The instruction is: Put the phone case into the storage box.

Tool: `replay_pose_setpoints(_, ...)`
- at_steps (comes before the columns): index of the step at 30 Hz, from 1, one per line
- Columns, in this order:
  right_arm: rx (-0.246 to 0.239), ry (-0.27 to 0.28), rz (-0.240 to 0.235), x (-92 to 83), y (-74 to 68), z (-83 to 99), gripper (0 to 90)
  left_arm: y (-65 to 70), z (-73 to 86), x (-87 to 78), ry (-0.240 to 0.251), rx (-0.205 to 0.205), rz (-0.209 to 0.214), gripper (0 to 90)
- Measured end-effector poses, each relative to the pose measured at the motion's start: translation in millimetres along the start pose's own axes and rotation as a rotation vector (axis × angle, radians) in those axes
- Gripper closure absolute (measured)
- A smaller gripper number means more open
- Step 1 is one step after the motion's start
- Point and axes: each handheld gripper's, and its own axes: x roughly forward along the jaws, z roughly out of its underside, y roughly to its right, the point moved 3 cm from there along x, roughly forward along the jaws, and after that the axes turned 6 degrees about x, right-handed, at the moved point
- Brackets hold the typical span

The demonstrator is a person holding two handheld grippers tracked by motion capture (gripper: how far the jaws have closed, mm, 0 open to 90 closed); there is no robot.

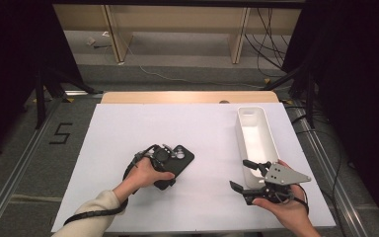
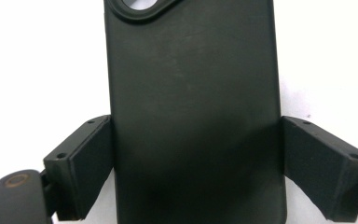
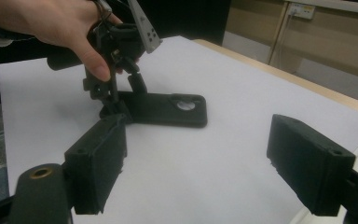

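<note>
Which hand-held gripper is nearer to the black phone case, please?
Left. The left hand-held gripper straddles the black phone case, jaws at its sides; the right hand-held gripper hangs apart beside the white bin.

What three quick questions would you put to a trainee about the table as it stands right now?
1. True or false: the white bin stands on the right side of the table, close to the right gripper.
2. What lies between the jaws of the left gripper? A) phone case B) a pen C) a cup
3. In a few words: how do the right gripper's jaws stand, and do they hold anything?

Key
1. True.
2. A. The phone case lies flat on the table with one jaw against each long edge.
3. Apart, with nothing between them.
</note>
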Motion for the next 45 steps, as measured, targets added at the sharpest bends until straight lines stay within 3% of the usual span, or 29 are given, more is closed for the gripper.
replay_pose_setpoints(38,0.003,0.005,0.0,-0.4,-0.1,-0.1,21.3,1.2,8.3,-4.4,0.087,0.005,-0.015,15.4)
replay_pose_setpoints(45,0.001,0.006,0.0,-0.4,-0.2,-0.4,21.3,-0.3,7.0,-12.5,0.16,-0.004,-0.025,15.4)
